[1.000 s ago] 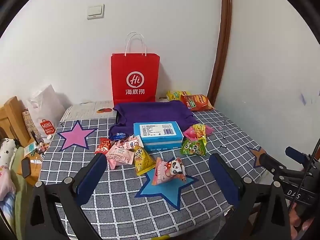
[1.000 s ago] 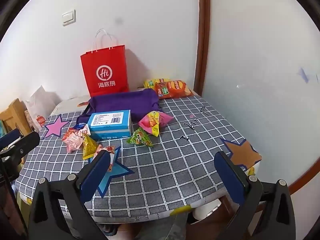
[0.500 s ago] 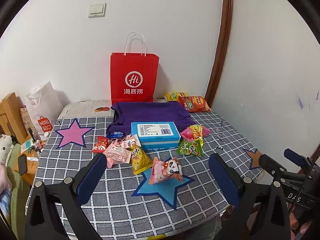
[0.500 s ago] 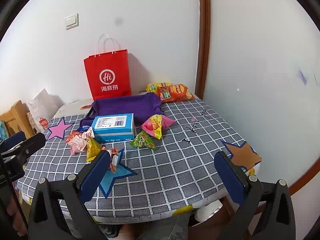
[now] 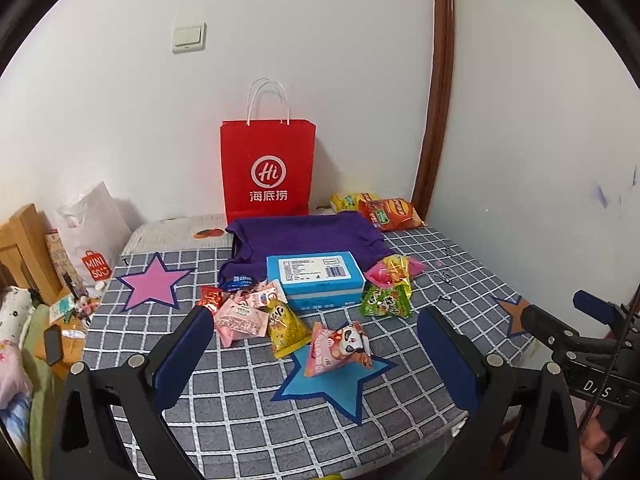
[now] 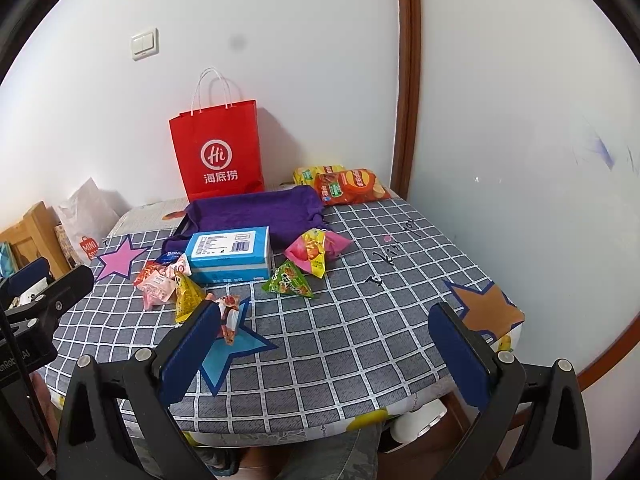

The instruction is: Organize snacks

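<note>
Both the left gripper [image 5: 316,344] and the right gripper [image 6: 326,336] hang over the near edge of the checked table [image 6: 360,344] with jaws spread wide and nothing between them. The snack packets lie scattered mid-table: a pink panda packet [image 5: 340,346] on the blue star [image 5: 340,388], a yellow packet [image 5: 286,326] and pink packets [image 5: 240,316] to its left, a green packet [image 5: 386,300] to the right. All lie just in front of a blue box [image 5: 316,280], with a purple cloth [image 5: 304,236] and red paper bag [image 5: 267,168] at the far side.
</note>
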Demonstrator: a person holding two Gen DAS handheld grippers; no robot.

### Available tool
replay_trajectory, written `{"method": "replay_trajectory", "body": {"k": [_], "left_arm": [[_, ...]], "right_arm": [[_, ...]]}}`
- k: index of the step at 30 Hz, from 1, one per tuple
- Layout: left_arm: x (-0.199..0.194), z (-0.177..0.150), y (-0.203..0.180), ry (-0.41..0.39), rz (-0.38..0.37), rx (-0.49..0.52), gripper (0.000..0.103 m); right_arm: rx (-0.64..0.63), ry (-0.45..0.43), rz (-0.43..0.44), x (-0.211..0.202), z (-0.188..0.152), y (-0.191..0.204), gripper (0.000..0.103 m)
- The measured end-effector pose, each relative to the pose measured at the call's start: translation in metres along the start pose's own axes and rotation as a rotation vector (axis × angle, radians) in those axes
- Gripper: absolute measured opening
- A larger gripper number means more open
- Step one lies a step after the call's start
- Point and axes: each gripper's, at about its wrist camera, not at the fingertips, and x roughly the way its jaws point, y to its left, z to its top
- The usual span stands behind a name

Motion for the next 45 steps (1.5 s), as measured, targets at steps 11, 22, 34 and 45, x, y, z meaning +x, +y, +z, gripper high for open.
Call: {"method": "replay_trajectory", "body": {"k": [11,22,34,45], "left_arm": [[0.0057,-0.0002,0.0082,0.046,-0.022,-0.043,0.102],[0.0011,-0.0023,0.0059,0.014,-0.01,-0.035,0.102],[-0.0028,0.0009,0.0073,0.0,0.004,-0.032,0.102],[-0.0012,0.0004,0.0069,0.001,0.012,-0.023,0.102]], "right_arm": [[0.006,-0.008,0.005,-0.0028,-0.0001,-0.0008,0.102],[0.004,-0.01,0.007,-0.0039,-0.0005,0.0003,0.102],[0.002,-0.008,0.014,-0.003,-0.0015,0.0035,0.102],[-0.002,-0.016,0.022,-0.0029,-0.002,0.0057,0.102]]}}
